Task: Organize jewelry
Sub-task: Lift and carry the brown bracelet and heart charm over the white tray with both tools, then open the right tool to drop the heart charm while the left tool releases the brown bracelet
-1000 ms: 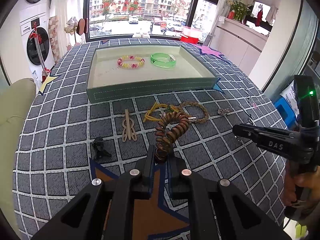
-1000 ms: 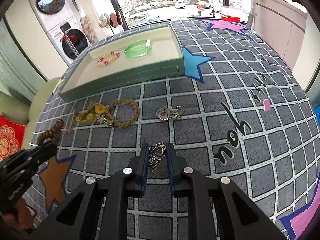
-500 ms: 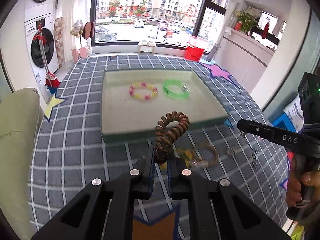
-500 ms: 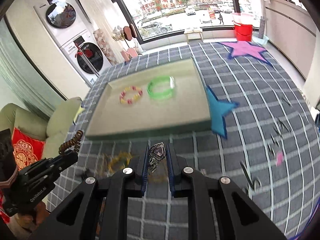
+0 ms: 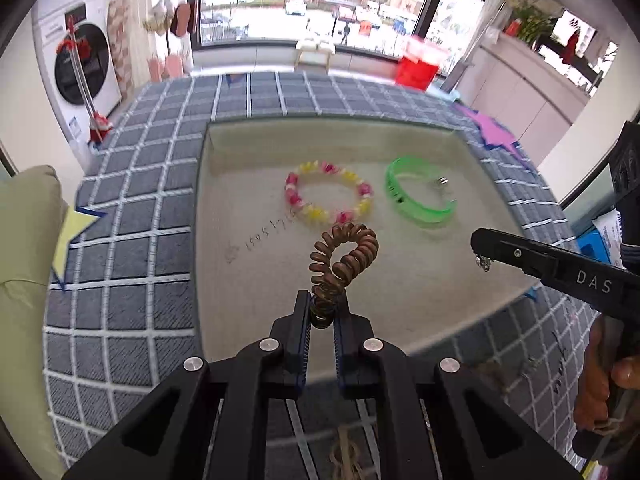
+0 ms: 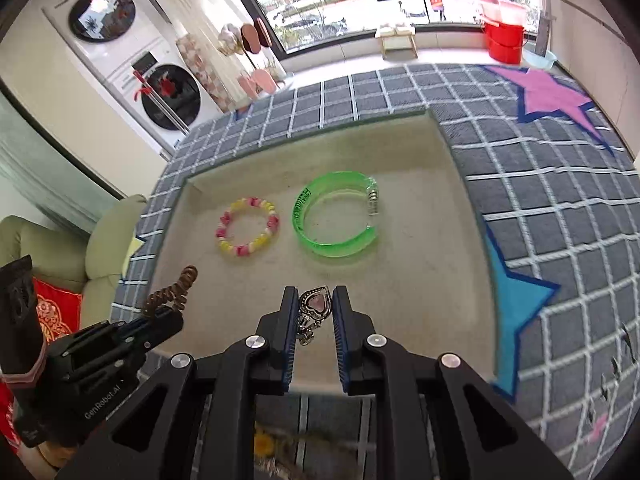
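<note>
My left gripper (image 5: 322, 304) is shut on a brown coiled bracelet (image 5: 344, 260) and holds it above the near part of the beige tray (image 5: 248, 280). My right gripper (image 6: 316, 304) is shut on a silver heart pendant (image 6: 316, 305) with a small chain hanging below, also above the tray's near part (image 6: 440, 288). A pink and yellow bead bracelet (image 5: 330, 196) (image 6: 247, 232) and a green bangle (image 5: 418, 196) (image 6: 336, 216) lie in the tray. The right gripper also shows in the left wrist view (image 5: 480, 246), the left one in the right wrist view (image 6: 164, 312).
The tray sits on a grey checked cloth (image 5: 132, 220) with coloured stars. A braided cord piece (image 5: 346, 456) lies on the cloth below my left gripper. A green sofa arm (image 5: 24, 280) is at the left. A red bucket (image 6: 502, 28) stands on the floor by the window.
Both grippers have lifted their pieces off the cloth and moved forward, from in front of the tray to above its near part.
</note>
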Available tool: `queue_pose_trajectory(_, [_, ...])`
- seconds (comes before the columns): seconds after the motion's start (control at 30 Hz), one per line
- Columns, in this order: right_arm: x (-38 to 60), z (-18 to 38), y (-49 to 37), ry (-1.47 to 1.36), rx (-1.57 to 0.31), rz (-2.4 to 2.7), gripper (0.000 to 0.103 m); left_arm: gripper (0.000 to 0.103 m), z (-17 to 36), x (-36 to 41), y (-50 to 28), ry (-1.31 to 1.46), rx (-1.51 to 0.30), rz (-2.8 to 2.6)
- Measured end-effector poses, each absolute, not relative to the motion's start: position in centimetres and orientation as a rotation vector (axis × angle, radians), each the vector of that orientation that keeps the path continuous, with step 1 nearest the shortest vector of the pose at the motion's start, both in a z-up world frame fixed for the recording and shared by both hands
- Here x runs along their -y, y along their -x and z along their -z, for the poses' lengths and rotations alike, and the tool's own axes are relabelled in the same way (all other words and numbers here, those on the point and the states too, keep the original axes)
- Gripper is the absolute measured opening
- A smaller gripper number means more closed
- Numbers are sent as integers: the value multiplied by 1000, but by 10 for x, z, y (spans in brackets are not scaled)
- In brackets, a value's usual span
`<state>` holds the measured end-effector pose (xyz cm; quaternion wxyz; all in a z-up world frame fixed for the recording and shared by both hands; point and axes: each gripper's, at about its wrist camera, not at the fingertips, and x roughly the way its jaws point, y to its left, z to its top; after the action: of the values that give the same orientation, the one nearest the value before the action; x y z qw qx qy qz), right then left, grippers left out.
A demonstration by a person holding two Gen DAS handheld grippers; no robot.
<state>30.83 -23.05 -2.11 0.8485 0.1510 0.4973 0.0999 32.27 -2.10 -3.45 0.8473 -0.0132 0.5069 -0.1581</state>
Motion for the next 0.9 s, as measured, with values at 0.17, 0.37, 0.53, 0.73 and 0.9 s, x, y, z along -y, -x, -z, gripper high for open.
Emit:
queue_pose_trajectory(0.17, [223, 42, -331, -303, -1090, -206, 19, 24, 54, 28, -342, 5, -1103, 311])
queue_pose_trajectory(0.37, [227, 47, -350, -291, -1071, -169, 19, 24, 54, 39, -360, -41, -1066, 292])
queue_pose_trajectory(0.53, [236, 45, -361, -269, -1047, -117, 19, 24, 54, 46, -373, -79, -1022, 261])
queue_pose_trajectory(0.73, [233, 45, -360, -238, -1036, -108, 19, 24, 56, 61, -371, -156, -983, 239])
queue_pose_trajectory(0.9, [234, 44, -355, -243, -1039, -107, 20, 24, 56, 64, -369, -170, -982, 216])
